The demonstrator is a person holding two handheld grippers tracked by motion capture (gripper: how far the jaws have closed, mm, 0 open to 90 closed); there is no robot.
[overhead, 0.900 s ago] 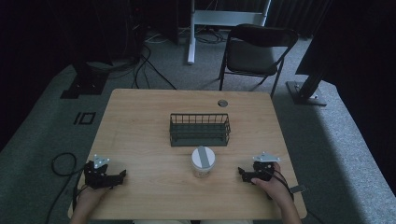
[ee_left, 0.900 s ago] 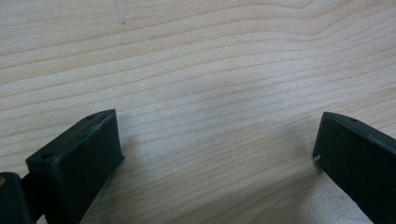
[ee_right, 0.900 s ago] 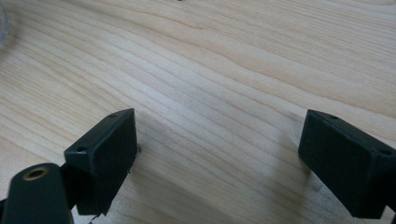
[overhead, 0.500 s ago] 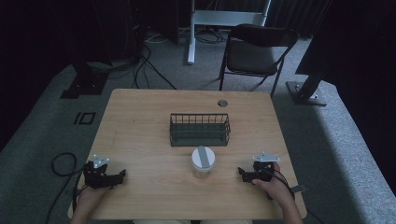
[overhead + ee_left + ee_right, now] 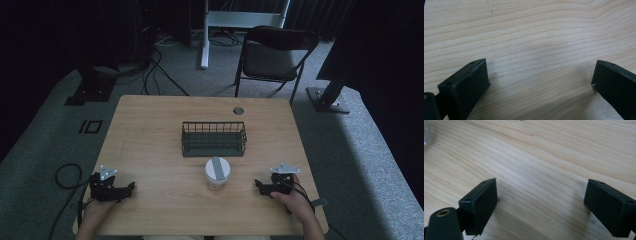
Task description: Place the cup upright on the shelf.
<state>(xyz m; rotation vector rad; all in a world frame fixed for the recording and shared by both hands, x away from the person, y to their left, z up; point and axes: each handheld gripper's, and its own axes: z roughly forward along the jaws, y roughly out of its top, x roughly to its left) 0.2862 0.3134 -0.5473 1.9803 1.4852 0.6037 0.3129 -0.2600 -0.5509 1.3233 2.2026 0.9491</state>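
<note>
We log the left claw resting on the table at its near left corner, jaws spread wide. In the left gripper view the left claw has nothing but bare wood grain between its jaws. It points toward the table's middle, and the jar sits well apart from it, off to its right.

Ahead of and between the two claws stands the wire basket, dark, open-topped. We see nothing in it; its floor shows through the bars as empty. Just nearer to us than the basket, apart from it by a narrow strip of wood, stands the jar, upright, pale-bodied with a grey lid on. Its contents we cannot make out.

The right claw rests at the near right, also spread wide and holding nothing; it points left toward the jar, which stands near its tips but not touching. In the right gripper view the right claw frames bare table, with a sliver of clear glass at the upper left corner.

Judgement: the work has not yet begun; both claws sit at rest. The next move likely calls for the right claw to advance leftward, straddle the jar's body and close on it.
</note>
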